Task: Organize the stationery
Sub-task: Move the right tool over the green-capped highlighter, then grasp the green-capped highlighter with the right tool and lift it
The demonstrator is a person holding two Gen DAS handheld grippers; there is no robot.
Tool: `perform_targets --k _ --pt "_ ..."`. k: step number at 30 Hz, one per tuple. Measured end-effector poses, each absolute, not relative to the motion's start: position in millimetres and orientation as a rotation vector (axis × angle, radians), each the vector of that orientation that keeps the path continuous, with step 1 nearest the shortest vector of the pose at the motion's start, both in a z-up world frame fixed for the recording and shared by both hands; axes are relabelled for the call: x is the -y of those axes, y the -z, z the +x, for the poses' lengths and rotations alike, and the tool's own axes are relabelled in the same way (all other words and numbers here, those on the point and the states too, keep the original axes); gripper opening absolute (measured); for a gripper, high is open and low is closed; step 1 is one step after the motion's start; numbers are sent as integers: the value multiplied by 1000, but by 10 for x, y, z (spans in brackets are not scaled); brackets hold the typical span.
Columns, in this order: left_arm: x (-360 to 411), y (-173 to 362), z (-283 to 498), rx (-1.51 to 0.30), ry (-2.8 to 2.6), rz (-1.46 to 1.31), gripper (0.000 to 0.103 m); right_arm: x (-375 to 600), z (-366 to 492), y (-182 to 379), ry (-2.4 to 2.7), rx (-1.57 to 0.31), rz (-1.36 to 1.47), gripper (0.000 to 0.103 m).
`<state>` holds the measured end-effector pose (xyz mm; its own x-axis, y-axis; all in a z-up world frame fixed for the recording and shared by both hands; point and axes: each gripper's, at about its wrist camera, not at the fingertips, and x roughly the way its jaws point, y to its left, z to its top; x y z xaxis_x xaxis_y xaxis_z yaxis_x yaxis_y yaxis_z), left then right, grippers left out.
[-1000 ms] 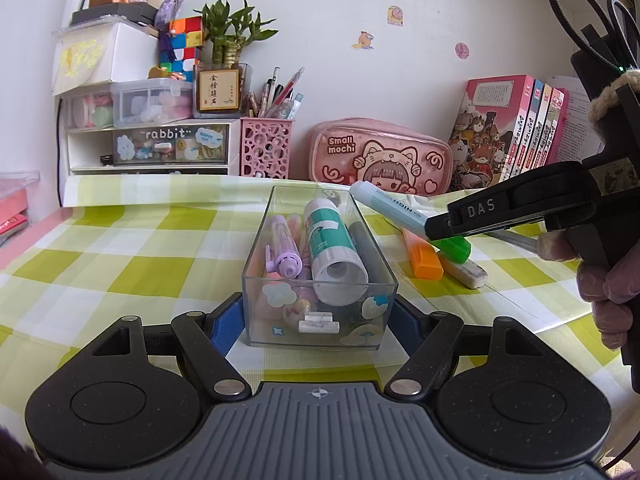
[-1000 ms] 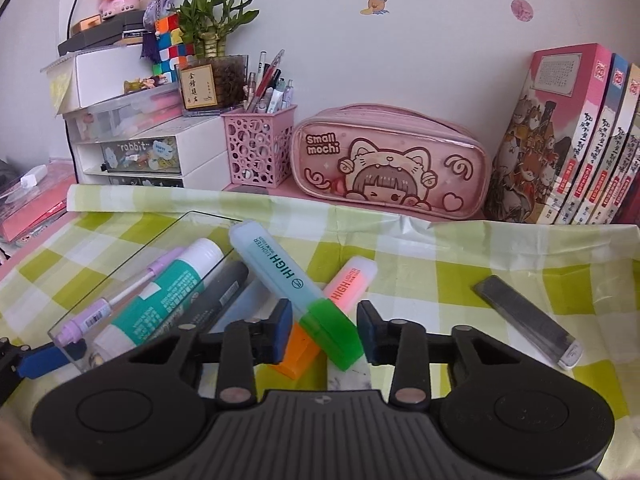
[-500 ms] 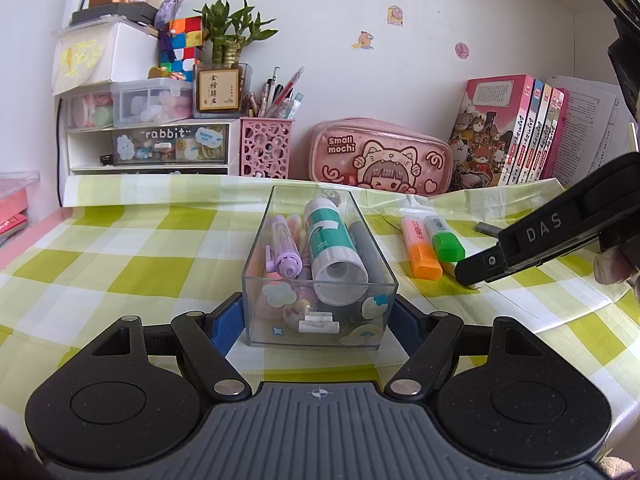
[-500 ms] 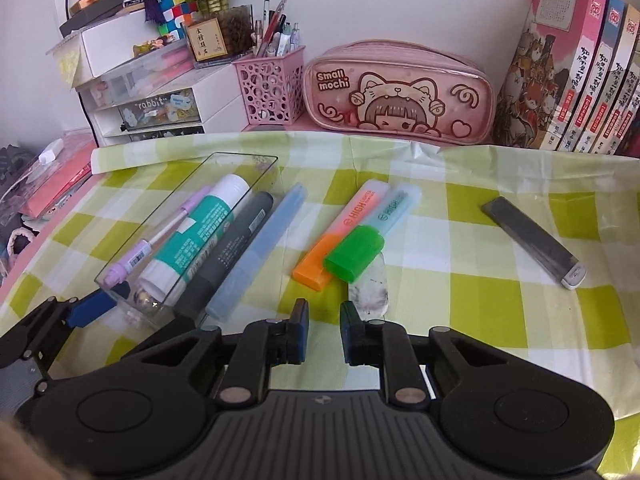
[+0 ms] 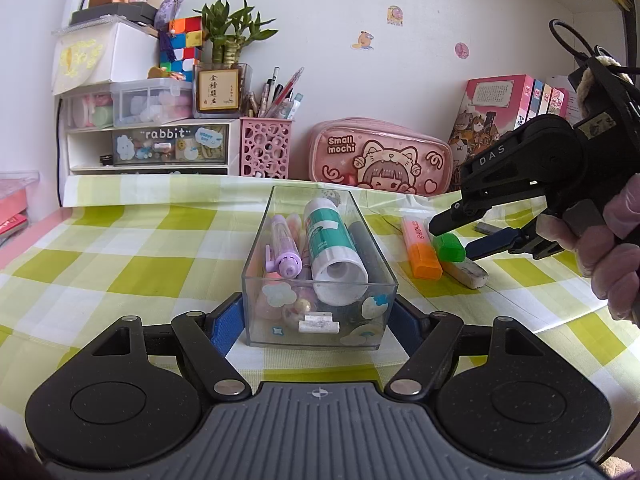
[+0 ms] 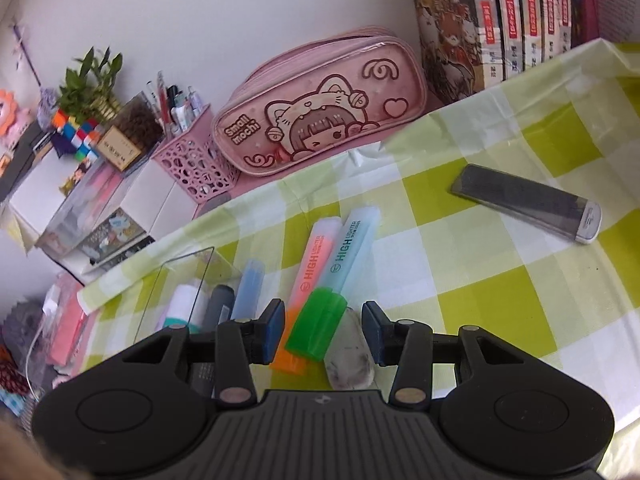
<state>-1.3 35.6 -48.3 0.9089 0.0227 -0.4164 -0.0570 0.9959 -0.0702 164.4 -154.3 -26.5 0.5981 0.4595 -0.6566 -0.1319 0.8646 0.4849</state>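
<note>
Left gripper (image 5: pixel 319 322) at bottom centre of the left wrist view, its blue pads pressed on both side walls of the clear organizer box (image 5: pixel 320 276) — pinching it, box resting on the green-checked tablecloth (image 5: pixel 120 256). Inside the box: purple pen (image 5: pixel 282 254), white-and-green glue stick (image 5: pixel 334 254), dark marker (image 5: pixel 366 246), some small stickers and bits at the near end.

Right gripper (image 6: pixel 324 334) tilted in its own view, jaws opening, not pressing anything. Green highlighter (image 6: pixel 340 290), orange highlighter (image 6: pixel 308 292) and a smudged white eraser (image 6: pixel 350 356) lie on the cloth in the gap between the pads, bottom centre of the frame. The two highlighters lie side by side, touching; the eraser sits just beside the green cap. In the left wrist view the same gripper (image 5: pixel 456 236) shows at mid right, held by a hand (image 5: pixel 612 248), fingers spread above the green cap.

Dark flat lead case (image 6: pixel 528 202) lies alone at right of the right wrist frame, well apart from the highlighters. Pink pencil pouch (image 6: pixel 320 112) stands at the wall, upper centre, books (image 6: pixel 520 16) at upper right, pink pen cup (image 6: pixel 192 164) left of the pouch.
</note>
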Motion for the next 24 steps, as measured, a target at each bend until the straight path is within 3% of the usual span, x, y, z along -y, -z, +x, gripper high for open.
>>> perform_targets --k 5,7,8,16,24 --pt "-355 482 -13 -428 -41 -81 74 1532 1693 325 -334 -873 471 45" --pt "-355 483 -12 -428 -41 -82 74 1549 1686 344 -321 -862 490 42" --pt "-355 482 -14 -428 -41 -82 74 1566 1683 361 -308 -856 501 35" --pt "-354 483 -13 -428 -42 -81 74 1642 1546 398 -284 -802 561 27" --pt "-352 482 -14 -428 -42 -82 74 1774 1389 384 -287 -809 633 26"
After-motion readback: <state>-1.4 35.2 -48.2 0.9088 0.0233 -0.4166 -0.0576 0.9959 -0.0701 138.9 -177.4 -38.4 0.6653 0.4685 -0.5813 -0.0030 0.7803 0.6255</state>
